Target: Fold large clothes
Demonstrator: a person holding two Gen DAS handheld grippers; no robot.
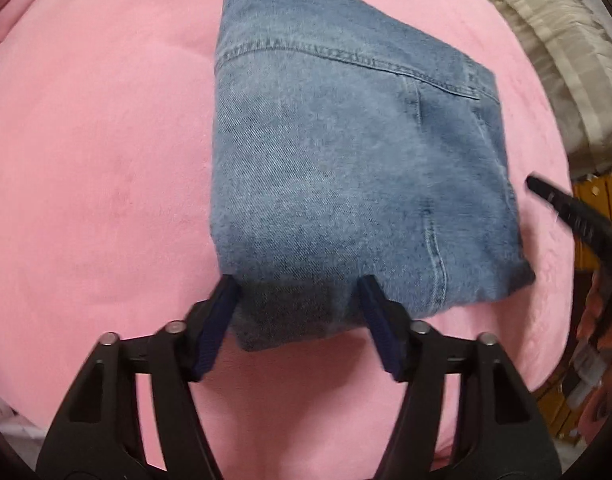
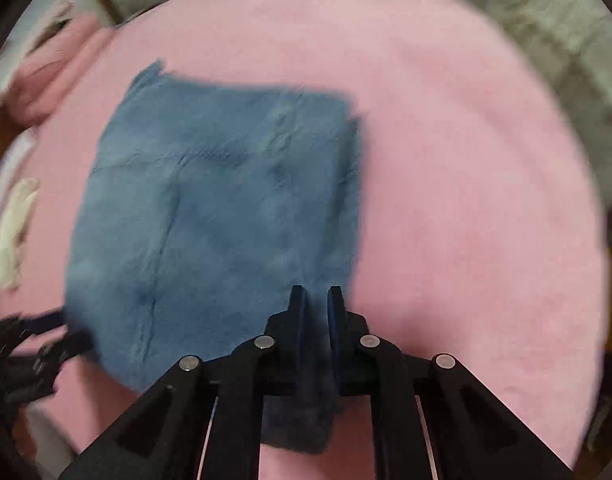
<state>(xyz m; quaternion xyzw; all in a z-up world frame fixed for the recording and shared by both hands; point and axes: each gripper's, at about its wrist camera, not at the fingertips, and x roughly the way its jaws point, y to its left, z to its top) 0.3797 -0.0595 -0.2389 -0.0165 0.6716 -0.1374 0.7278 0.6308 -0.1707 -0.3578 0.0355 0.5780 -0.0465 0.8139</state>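
Blue jeans, folded into a thick square bundle, lie on a pink blanket. My left gripper is open, its blue-padded jaws standing either side of the bundle's near corner. In the right wrist view the jeans look blurred. My right gripper is shut on the near edge of the jeans, with denim bunched between the jaws and hanging below them. The right gripper's tip shows in the left wrist view at the right of the jeans. The left gripper shows at the lower left in the right wrist view.
The pink blanket covers a bed. Beige bedding lies along the far right edge. Yellow furniture stands past the bed at right. A pink pillow sits at the far left.
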